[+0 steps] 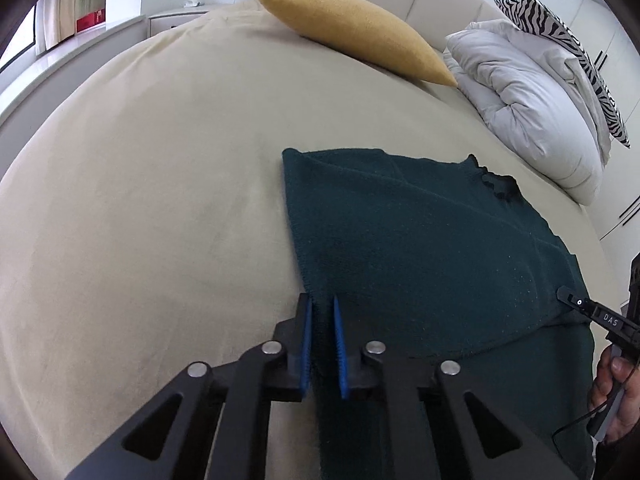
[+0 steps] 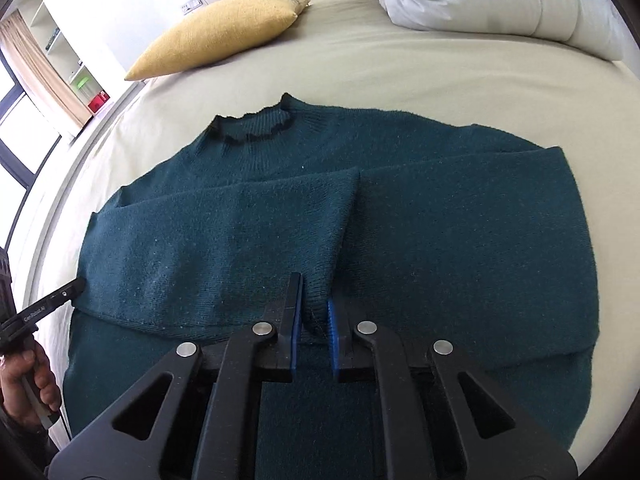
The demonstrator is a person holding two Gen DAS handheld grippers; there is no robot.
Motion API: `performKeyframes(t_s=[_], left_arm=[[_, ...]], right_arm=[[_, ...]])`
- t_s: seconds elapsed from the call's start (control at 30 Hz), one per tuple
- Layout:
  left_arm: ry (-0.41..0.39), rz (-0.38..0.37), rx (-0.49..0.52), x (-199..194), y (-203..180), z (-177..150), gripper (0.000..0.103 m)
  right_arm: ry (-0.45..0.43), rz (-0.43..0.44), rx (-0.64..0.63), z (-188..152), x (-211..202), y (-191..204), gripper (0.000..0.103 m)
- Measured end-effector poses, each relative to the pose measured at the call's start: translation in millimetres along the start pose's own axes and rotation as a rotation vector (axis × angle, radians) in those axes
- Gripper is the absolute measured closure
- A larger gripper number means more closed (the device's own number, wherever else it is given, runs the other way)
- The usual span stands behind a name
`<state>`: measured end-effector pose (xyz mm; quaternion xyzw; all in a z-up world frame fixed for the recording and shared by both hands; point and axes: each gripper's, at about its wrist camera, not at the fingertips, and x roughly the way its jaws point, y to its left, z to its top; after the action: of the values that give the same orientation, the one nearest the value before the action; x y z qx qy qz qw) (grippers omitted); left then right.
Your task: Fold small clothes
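My left tool (image 1: pixel 320 312) points steeply down at the near left edge of the dark green sweater (image 1: pixel 420 240). Its blue pads (image 1: pixel 306 344) stand close together with a fold of the knit pinched between them. My right tool (image 2: pixel 314 304) is likewise nearly closed, its jaws gripping a small ridge of the same sweater at the end of the folded-in sleeve (image 2: pixel 240 232), near the garment's middle.

The sweater lies flat on the bed (image 1: pixel 140 200), front up, its ruffled collar (image 2: pixel 256 128) turned toward the headboard end. Both sleeves are folded inward across the chest: the one on the left of the right wrist view overlaps the body and ends at a straight cuff edge just above my right tool; the other sleeve (image 2: pixel 460 208) lies across from the opposite side, and the two meet near the centre line. The hem side is nearest to me and passes under both tools.

In the left wrist view the tip of my right tool appears at the right edge, resting on the sweater, with my right hand (image 1: pixel 616 392) below it. In the right wrist view my left hand (image 2: pixel 32 380) shows at the lower left.

A mustard pillow (image 2: pixel 216 36) and a rumpled white duvet (image 1: pixel 528 96) lie well apart from the sweater, toward the head of the bed; a zebra-striped cushion (image 1: pixel 568 52) rests behind the duvet.
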<state>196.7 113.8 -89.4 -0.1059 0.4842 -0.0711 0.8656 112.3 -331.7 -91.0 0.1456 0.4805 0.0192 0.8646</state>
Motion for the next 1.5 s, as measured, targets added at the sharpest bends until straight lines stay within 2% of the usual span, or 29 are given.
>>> performKeyframes(t_s=[0.17, 0.27, 0.3, 0.37, 0.53, 0.8, 0.93, 1.0, 1.03, 1.1, 1.13, 1.23, 1.3, 1.33, 1.37, 1.4, 1.47, 1.5], left_arm=[[-0.016, 0.000, 0.004, -6.1, 6.9, -0.2, 0.095], [-0.019, 0.027, 0.031, 4.8, 3.4, -4.3, 0.095], [-0.022, 0.038, 0.040, 7.2, 1.9, -5.7, 0.095], [-0.029, 0.037, 0.033, 5.9, 2.3, -5.9, 0.095], [-0.039, 0.017, 0.015, 2.4, 9.3, -3.3, 0.091], [-0.036, 0.019, 0.017, 3.9, 7.3, -5.0, 0.090], [-0.039, 0.004, 0.027, 4.6, 7.3, -5.5, 0.089], [-0.049, -0.010, 0.015, -0.8, 10.4, -5.9, 0.082], [-0.057, 0.004, 0.011, -5.6, 10.9, -7.5, 0.078], [-0.075, 0.037, 0.017, -16.6, 9.3, -12.0, 0.062], [-0.083, 0.046, 0.024, -23.8, 8.0, -15.9, 0.060], [-0.103, 0.023, 0.027, -47.9, 7.2, -32.0, 0.054], [-0.106, 0.001, 0.035, -63.3, 5.8, -46.4, 0.042], [-0.108, -0.018, 0.035, -73.5, 5.3, -56.9, 0.039], [-0.108, -0.032, 0.032, -80.4, 5.3, -64.9, 0.035], [-0.102, -0.052, 0.026, -87.5, 5.8, -74.3, 0.033], [-0.081, -0.109, 0.009, -101.9, 9.4, -95.2, 0.033], [-0.073, -0.126, 0.000, -107.5, 11.3, -103.3, 0.032]], right_arm=[[-0.041, 0.023, 0.010, -2.8, -17.0, 3.3, 0.094], [0.023, 0.002, 0.022, -5.6, 9.4, -6.0, 0.094], [0.031, 0.022, 0.040, -7.3, 16.0, -10.7, 0.094], [0.014, 0.059, 0.089, -6.4, 13.1, -17.1, 0.094], [0.008, 0.086, 0.119, -12.7, 4.6, -22.7, 0.089], [0.006, 0.018, 0.097, -18.5, -4.6, -18.5, 0.090], [0.010, 0.050, 0.106, -21.6, 3.3, -27.2, 0.091], [0.000, 0.056, 0.130, -24.0, -3.9, -31.6, 0.089], [-0.008, 0.044, 0.139, -24.8, -6.7, -33.3, 0.083], [-0.045, -0.030, 0.172, -29.8, -21.2, -37.7, 0.080], [-0.069, -0.061, 0.186, -33.6, -31.8, -40.9, 0.080], [-0.124, -0.048, 0.204, -46.4, -61.3, -49.6, 0.076], [-0.167, -0.028, 0.192, -60.4, -88.5, -54.4, 0.063], [-0.191, -0.016, 0.190, -67.7, -101.2, -56.1, 0.054], [-0.213, -0.006, 0.189, -74.0, -112.0, -57.0, 0.050], [-0.246, 0.006, 0.177, -84.1, -128.4, -58.2, 0.048], [-0.278, 0.015, 0.151, -97.2, -148.7, -59.0, 0.035], [-0.294, 0.015, 0.130, -105.5, -159.4, -58.6, 0.033]])
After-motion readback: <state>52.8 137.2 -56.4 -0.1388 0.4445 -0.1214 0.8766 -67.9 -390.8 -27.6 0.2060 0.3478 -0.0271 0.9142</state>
